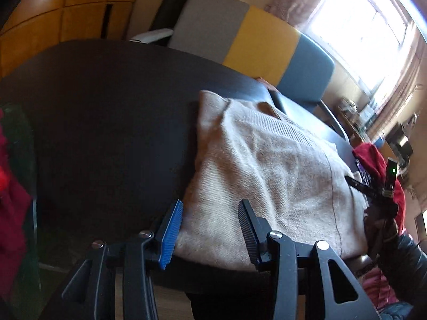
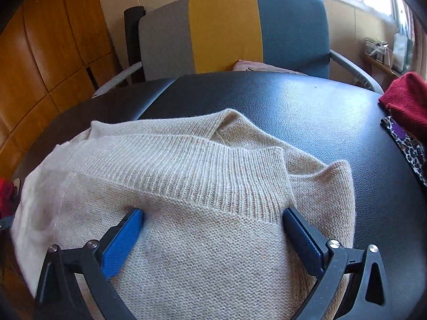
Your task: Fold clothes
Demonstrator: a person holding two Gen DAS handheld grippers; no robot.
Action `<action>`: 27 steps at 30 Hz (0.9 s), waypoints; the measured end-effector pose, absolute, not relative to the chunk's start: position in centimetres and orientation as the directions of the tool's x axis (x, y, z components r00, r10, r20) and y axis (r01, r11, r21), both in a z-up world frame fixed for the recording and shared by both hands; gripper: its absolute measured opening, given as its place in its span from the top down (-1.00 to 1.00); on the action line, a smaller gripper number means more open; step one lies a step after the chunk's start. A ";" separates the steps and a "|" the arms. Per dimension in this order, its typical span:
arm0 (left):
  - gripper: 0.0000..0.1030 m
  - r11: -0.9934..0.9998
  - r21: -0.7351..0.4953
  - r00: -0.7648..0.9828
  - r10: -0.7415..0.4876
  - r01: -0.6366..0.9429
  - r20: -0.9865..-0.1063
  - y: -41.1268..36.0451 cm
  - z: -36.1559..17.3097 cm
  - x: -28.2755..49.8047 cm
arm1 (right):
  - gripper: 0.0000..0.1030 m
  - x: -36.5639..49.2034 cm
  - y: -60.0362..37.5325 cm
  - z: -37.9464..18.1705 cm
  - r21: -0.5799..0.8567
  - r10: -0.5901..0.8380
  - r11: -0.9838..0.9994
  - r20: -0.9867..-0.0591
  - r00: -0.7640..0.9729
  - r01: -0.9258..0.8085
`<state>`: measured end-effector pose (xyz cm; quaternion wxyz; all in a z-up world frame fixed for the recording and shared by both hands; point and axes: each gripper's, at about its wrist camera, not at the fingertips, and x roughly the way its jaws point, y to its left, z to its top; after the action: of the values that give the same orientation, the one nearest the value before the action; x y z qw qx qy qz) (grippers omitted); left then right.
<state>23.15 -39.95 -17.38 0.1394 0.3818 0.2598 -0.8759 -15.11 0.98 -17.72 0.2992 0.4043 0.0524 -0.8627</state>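
Observation:
A beige knitted sweater point(image 1: 269, 170) lies folded on the dark table point(image 1: 112, 122). My left gripper point(image 1: 210, 210) is open at the sweater's near edge, with the knit showing between its blue and black fingers. In the right wrist view the sweater point(image 2: 202, 242) fills the foreground, its ribbed hem point(image 2: 192, 170) folded across the top. My right gripper point(image 2: 213, 216) stands wide open, its fingers resting on the knit at either side. The right gripper's body point(image 1: 384, 194) and the gloved hand holding it also appear at the sweater's far side in the left wrist view.
A chair with grey, yellow and blue back panels point(image 2: 232, 29) stands behind the table. A red knit garment point(image 2: 405, 101) and a leopard-print cloth point(image 2: 408, 149) lie at the table's right edge. Red fabric point(image 1: 10, 208) hangs at the left. Wooden cabinets point(image 2: 45, 53) line the wall.

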 end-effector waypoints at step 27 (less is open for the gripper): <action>0.49 -0.907 -0.181 -0.703 -0.156 0.380 -0.694 -35.1 -15.0 15.1 | -1.00 -14.7 1.3 -17.6 0.146 -0.472 -0.818 -0.724 -0.503 0.556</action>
<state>15.14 -35.12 -15.00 0.1474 0.3563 0.1574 -0.9092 -14.68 1.29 -17.63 0.2969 0.4002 0.0527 -0.8654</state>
